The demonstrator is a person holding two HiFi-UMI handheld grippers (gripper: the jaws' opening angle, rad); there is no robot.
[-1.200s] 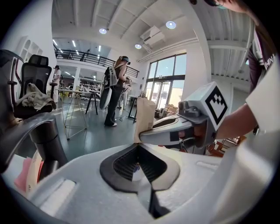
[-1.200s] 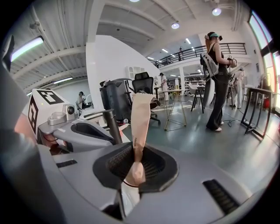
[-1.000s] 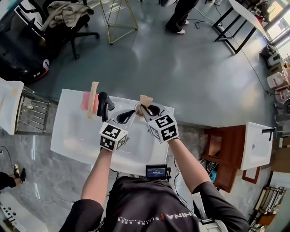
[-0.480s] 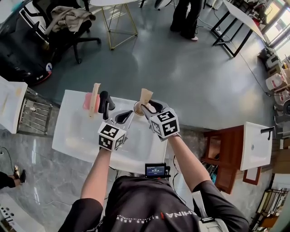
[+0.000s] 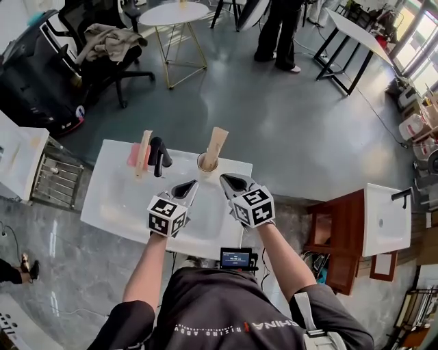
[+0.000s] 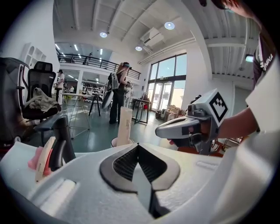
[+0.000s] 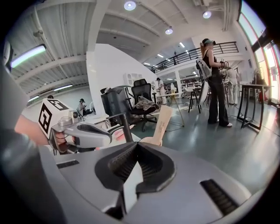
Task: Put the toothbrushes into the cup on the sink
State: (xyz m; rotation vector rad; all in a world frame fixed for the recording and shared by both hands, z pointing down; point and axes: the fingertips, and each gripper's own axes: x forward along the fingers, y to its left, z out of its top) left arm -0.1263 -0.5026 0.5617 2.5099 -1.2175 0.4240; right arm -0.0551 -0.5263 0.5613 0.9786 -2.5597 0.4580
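A beige boxed toothbrush (image 5: 216, 142) stands tilted in the cup (image 5: 207, 163) at the back edge of the white sink (image 5: 116, 208). A second boxed toothbrush (image 5: 142, 154) lies on a pink pad (image 5: 130, 156) left of the black faucet (image 5: 159, 156). My left gripper (image 5: 186, 188) and right gripper (image 5: 231, 183) hover side by side over the basin, short of the cup, both shut and empty. The left gripper view shows the boxed toothbrush (image 6: 124, 127) in the cup beyond its shut jaws. The right gripper view shows it (image 7: 164, 122) too.
A metal rack (image 5: 51, 179) stands left of the sink. To the right are a wooden cabinet (image 5: 339, 229) and another white basin (image 5: 387, 219). Beyond are an office chair with clothes (image 5: 102, 41), a round table (image 5: 176, 17) and a standing person (image 5: 277, 31).
My right gripper has let go of the boxed toothbrush, which now stands in the cup, and has shut. Both grippers have drawn back toward the sink's front.
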